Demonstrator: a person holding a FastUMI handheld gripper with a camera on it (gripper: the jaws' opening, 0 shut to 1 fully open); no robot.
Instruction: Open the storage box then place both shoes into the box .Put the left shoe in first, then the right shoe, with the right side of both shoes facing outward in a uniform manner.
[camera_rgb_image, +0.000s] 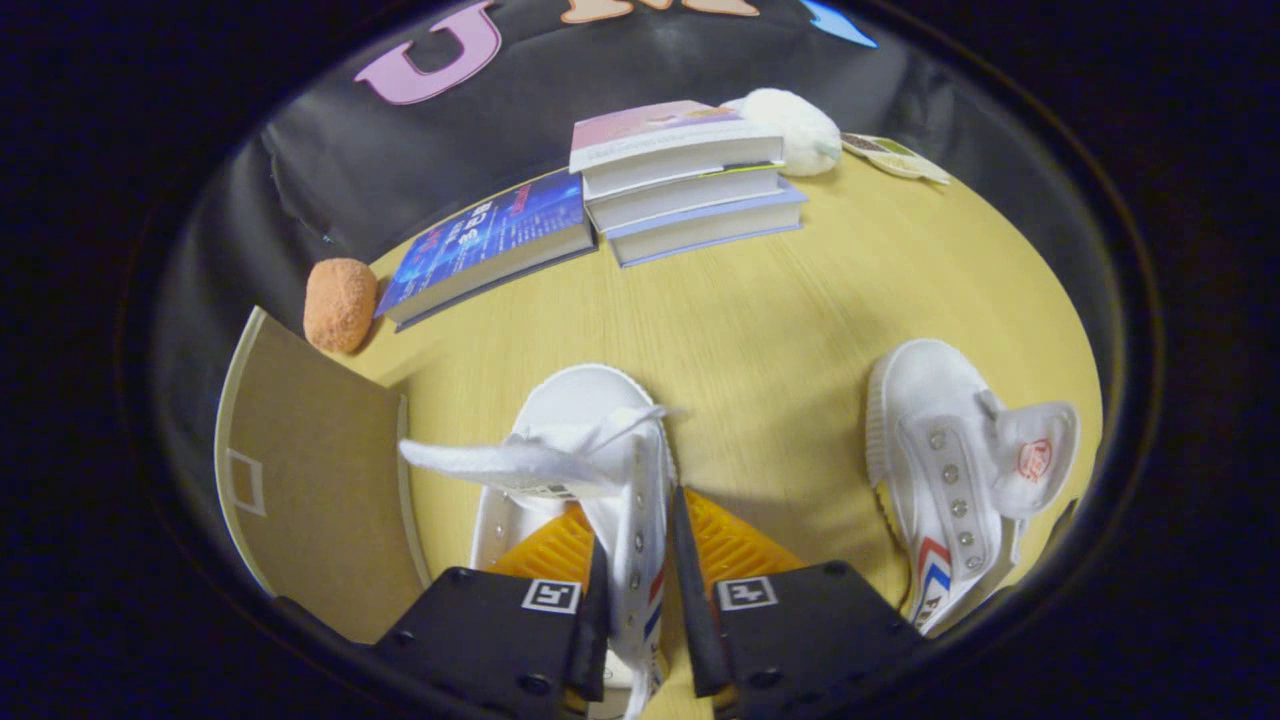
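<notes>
My gripper (640, 560) is shut on the right side wall of a white canvas shoe (585, 420). One finger is inside the shoe and the other presses on its outer side, which bears a red and blue stripe. The shoe's toe points away from me and its tongue flops to the left. A second white shoe (935, 470) lies on the wooden table (780, 330) to the right of the fingers, toe pointing away, tongue folded to the right. A brown cardboard panel of the storage box (310, 480) stands open just left of the held shoe.
Beyond the shoes, a stack of three books (690, 180) and a blue book (490, 245) lie at the back of the table. An orange fuzzy ball (340, 303) sits by the cardboard panel. A white fluffy object (795, 130) and a small packet (895, 157) lie behind the stack.
</notes>
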